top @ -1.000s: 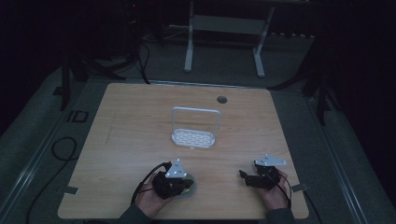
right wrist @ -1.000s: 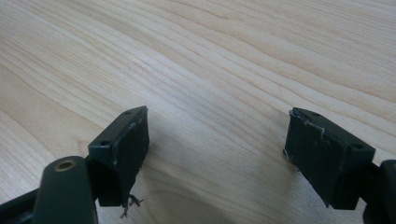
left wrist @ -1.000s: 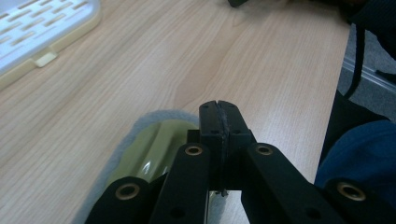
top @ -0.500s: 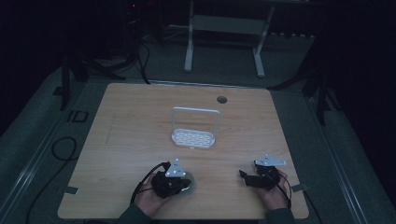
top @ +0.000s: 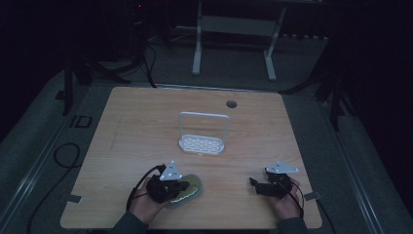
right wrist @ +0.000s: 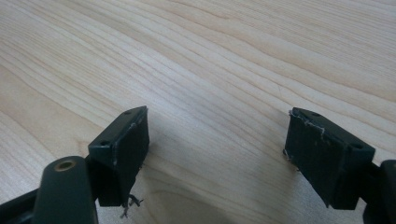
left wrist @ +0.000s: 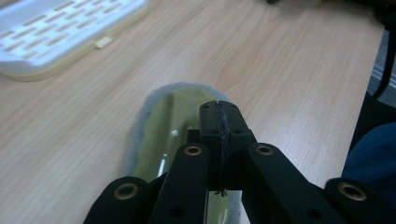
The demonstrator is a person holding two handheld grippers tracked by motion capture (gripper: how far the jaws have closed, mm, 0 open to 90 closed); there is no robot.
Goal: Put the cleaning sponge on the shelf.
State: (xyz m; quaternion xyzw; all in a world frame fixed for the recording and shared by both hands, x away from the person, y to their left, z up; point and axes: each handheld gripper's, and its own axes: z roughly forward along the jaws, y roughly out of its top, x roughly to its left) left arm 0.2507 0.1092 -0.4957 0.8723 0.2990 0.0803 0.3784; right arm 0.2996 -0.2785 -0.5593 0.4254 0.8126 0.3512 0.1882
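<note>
An olive-green plate (top: 191,189) with a grey rim lies low over the table's near edge, left of centre. My left gripper (top: 184,186) is shut on it. In the left gripper view the plate (left wrist: 163,135) leans to the left of the closed jaws of that gripper (left wrist: 219,109), and its rim runs in between them. A white dish rack (top: 202,143) with an upright hoop stands at mid-table, and its slotted base (left wrist: 60,32) is also in view. My right gripper (top: 254,182) rests at the near right, open, and nothing lies between its pads (right wrist: 123,149).
The wooden table (top: 136,126) has a round cable hole (top: 231,104) at its far edge. Cables lie on the dark floor at the left, and a white stand is behind the table. The person's sleeves come in at the near edge.
My left gripper has shifted slightly, with the plate still in it. The right gripper has stayed where it was.
</note>
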